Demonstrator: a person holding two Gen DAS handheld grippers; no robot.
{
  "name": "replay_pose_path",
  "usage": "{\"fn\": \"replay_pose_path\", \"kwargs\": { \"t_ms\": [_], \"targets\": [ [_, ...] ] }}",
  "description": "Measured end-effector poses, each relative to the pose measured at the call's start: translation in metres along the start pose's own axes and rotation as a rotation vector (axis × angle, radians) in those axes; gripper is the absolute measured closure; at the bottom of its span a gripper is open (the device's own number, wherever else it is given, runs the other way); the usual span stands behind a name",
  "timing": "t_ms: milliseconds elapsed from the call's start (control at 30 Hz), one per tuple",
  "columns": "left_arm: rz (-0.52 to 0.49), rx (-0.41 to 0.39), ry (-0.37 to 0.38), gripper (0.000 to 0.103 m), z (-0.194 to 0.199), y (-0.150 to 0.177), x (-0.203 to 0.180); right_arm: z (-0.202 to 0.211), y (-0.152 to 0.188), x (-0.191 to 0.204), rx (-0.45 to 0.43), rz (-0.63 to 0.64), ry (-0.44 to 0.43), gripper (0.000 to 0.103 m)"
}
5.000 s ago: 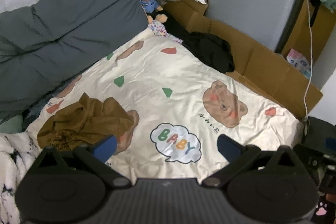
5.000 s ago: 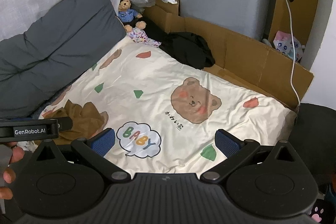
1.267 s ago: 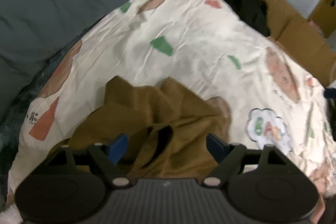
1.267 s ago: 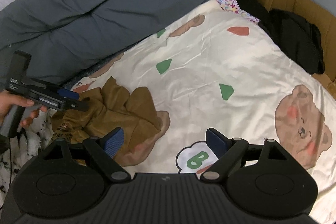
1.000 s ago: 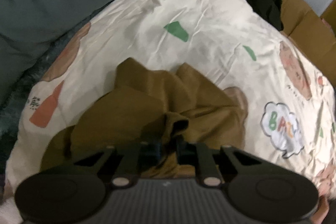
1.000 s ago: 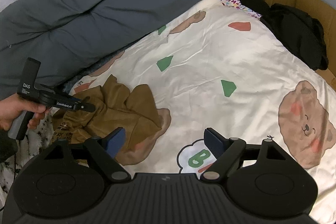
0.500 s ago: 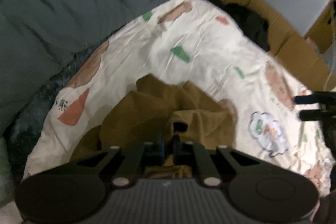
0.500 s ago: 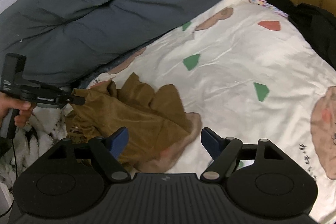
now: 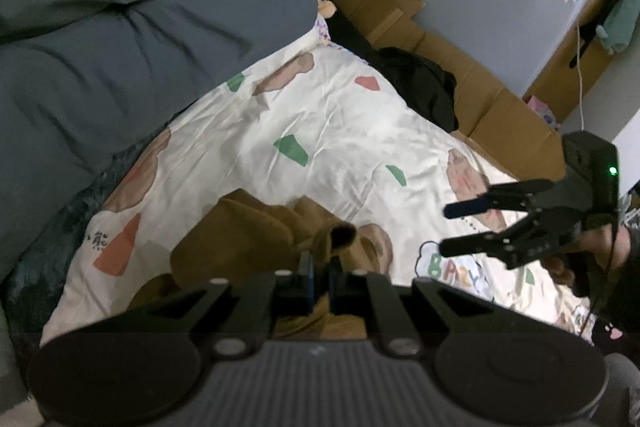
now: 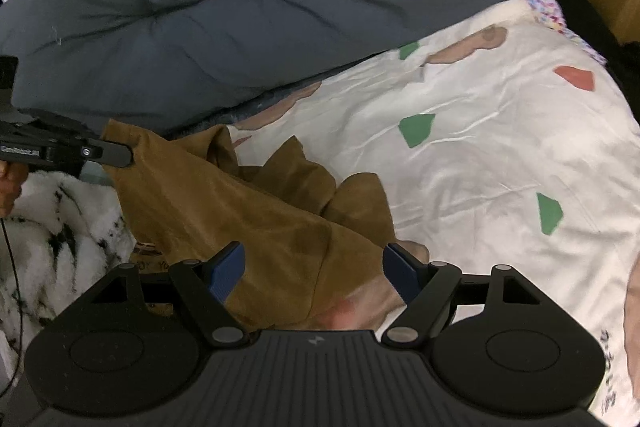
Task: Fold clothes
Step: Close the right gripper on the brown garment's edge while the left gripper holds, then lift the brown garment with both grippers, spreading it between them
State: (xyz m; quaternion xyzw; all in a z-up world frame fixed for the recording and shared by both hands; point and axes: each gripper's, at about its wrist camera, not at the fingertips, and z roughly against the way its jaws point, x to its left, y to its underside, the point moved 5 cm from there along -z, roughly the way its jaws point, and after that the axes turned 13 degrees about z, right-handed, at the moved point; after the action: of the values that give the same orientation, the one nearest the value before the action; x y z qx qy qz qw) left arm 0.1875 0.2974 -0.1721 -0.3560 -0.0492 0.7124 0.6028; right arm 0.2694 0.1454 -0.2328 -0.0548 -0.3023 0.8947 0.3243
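The brown garment (image 9: 256, 239) lies crumpled at the near left corner of the cartoon-print bed sheet (image 9: 340, 131), its lower part hidden behind the left gripper (image 9: 320, 277) body in the left wrist view. A printed label near its hem is too blurred to read in the right wrist view. The left gripper's jaws are clamped on a bunched fold of the garment, which now hangs lifted off the sheet; a second ago it still lay flat. The right gripper (image 10: 314, 269) hovers over the garment's near edge, jaws wide with nothing pinched, having just been narrowing, and has swung closer than before
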Motion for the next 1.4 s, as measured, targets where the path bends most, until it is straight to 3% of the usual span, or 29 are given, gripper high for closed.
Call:
{"fn": "replay_pose_path", "kwargs": {
  "t_ms": [233,500,633,1033,1200,1400],
  "targets": [
    [0.040,-0.011,0.005,0.096,-0.006,0.007,0.017,-0.042,-0.009,0.002,0.079,0.091,-0.028,0.042],
    [0.090,0.009,-0.006,0.096,-0.027,0.016,0.043,-0.094,-0.013,0.002,0.148,0.180,-0.067,0.044],
    [0.099,0.006,-0.019,0.096,-0.036,0.015,0.049,-0.113,-0.009,0.001,0.195,0.235,-0.077,0.052],
    [0.150,0.021,-0.051,0.096,-0.048,0.025,0.060,-0.147,-0.008,-0.012,0.216,0.261,-0.134,0.053],
    [0.170,0.015,-0.040,0.096,-0.048,0.023,0.060,-0.153,0.000,-0.006,0.212,0.278,-0.152,0.066],
    [0.182,0.005,-0.022,0.096,-0.041,0.017,0.052,-0.142,0.003,-0.005,0.210,0.283,-0.141,0.093]
  ]
}}
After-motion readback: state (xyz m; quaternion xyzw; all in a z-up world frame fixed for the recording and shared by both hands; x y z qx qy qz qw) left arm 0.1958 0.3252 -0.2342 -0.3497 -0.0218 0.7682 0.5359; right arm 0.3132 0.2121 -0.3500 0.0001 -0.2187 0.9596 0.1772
